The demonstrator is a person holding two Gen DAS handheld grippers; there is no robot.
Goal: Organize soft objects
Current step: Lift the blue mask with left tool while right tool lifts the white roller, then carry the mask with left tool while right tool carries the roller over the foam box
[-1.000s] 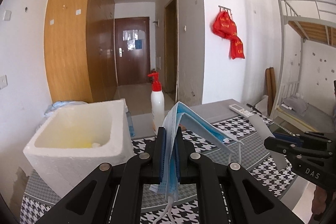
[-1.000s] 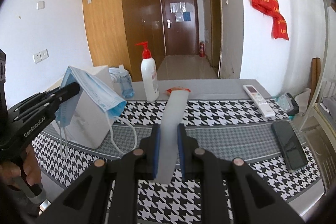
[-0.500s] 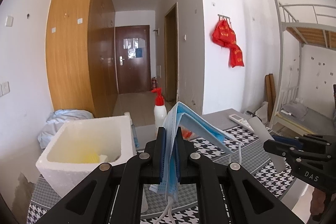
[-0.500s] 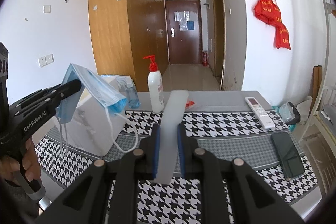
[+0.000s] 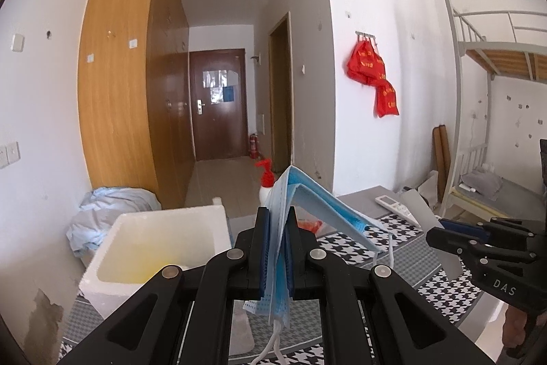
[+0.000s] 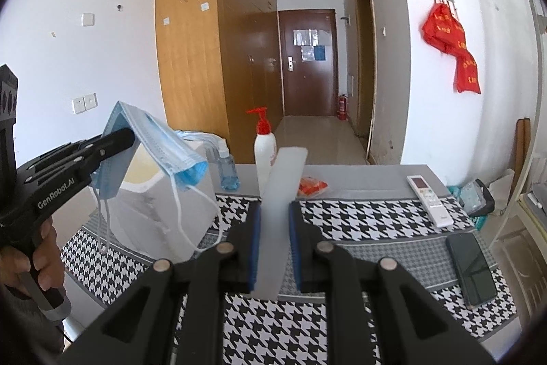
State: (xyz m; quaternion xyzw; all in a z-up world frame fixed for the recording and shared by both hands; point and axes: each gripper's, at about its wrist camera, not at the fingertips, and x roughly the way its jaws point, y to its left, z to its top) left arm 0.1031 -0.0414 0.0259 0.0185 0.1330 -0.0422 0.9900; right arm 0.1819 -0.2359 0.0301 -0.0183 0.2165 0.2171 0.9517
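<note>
We hold the blue face mask [image 5: 283,221] in the left claw [image 5: 276,248], whose jaws are pressed shut on the folded cloth; the ear loops [image 6: 184,218] hang free below it. The right claw [image 6: 275,245] is closed, not fully, on a pale flat strip [image 6: 285,190] which stands up and leans away from us along the line of the fingers.

What the coming move turns on, we judge, is the white foam box [image 5: 164,248]: it lies forward, below and to the left of the left claw, with its open top facing up. The left hand is clearly the nearer one; from the right wrist view the box [image 6: 160,204] is far on the left, partly behind the mask.

The long side of the mask runs down toward the right, so one half hangs outside the box line. The box stands near the left edge of the counter [image 6: 359,218]. The pump bottle [image 6: 265,149] and a small blue bottle [image 6: 228,173] stand just behind the box, so we have open room only from above.
</note>
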